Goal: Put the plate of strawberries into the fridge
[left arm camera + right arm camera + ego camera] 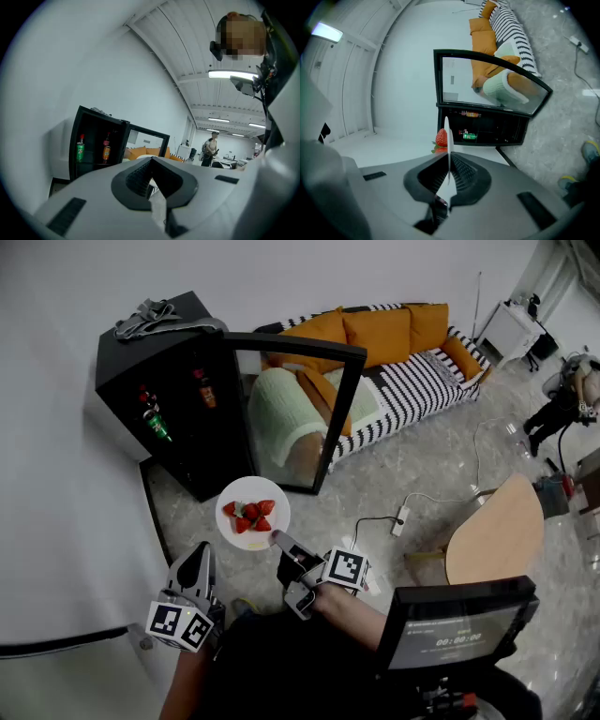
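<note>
The fridge (150, 343) is open to approach from the front. Its glass door (291, 409) is swung wide to the right, clear of the opening. Inside, a green bottle (156, 424) and an orange bottle (204, 388) occupy a shelf; the space beneath them is dark and its contents cannot be made out. The wall (56, 474) closes off the left side. Bare floor (183, 521) lies between the plate (253, 507) and the opening.

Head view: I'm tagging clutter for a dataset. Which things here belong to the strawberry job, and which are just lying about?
Job: plate, strawberries, open fridge, right gripper shut on the plate's rim.
Lying about: sofa, round table, power strip, bottles in the fridge.
</note>
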`<state>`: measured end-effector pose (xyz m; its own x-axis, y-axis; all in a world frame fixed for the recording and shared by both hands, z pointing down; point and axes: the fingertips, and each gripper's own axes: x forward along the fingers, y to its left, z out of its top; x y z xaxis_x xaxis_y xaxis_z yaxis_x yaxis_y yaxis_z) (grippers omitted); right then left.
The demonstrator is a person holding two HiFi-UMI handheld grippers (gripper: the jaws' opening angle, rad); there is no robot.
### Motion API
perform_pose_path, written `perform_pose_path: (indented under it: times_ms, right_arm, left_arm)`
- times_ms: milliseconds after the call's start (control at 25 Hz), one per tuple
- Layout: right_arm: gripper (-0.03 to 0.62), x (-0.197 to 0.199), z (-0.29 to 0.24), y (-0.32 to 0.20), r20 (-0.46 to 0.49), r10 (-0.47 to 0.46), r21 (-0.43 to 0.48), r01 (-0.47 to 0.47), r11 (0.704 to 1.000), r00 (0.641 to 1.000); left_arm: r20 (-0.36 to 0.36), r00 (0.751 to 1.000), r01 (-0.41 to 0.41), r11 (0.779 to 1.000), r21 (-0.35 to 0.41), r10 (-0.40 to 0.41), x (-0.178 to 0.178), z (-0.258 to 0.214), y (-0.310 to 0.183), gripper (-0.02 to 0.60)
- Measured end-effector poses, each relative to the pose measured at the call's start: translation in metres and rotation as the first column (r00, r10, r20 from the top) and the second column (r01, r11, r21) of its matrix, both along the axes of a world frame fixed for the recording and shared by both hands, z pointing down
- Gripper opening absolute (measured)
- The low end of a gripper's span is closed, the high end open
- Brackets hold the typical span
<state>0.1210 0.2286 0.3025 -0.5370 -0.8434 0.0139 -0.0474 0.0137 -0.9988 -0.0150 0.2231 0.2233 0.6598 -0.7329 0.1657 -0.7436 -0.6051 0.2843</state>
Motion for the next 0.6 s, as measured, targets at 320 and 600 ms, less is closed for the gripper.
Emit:
perform_pose_path:
  times_ms: [320,600]
  right_arm:
    - [0.018,0.025,0.004,0.002,-0.035,0.052,0.003,-0.052,0.999,0.998]
    - [0.018,0.022,0.002,-0.003,-0.024,0.021,-0.009,-0.021,1.000,0.999]
  left_arm:
    - [0.010,0.999,-0.039,0.999,-0.016,0.039,0.018,0.010,0.002,-0.014]
    - [0.036,0.999,-0.008,1.000,-0.029,0.009,0.015,0.010,0.003,-0.014]
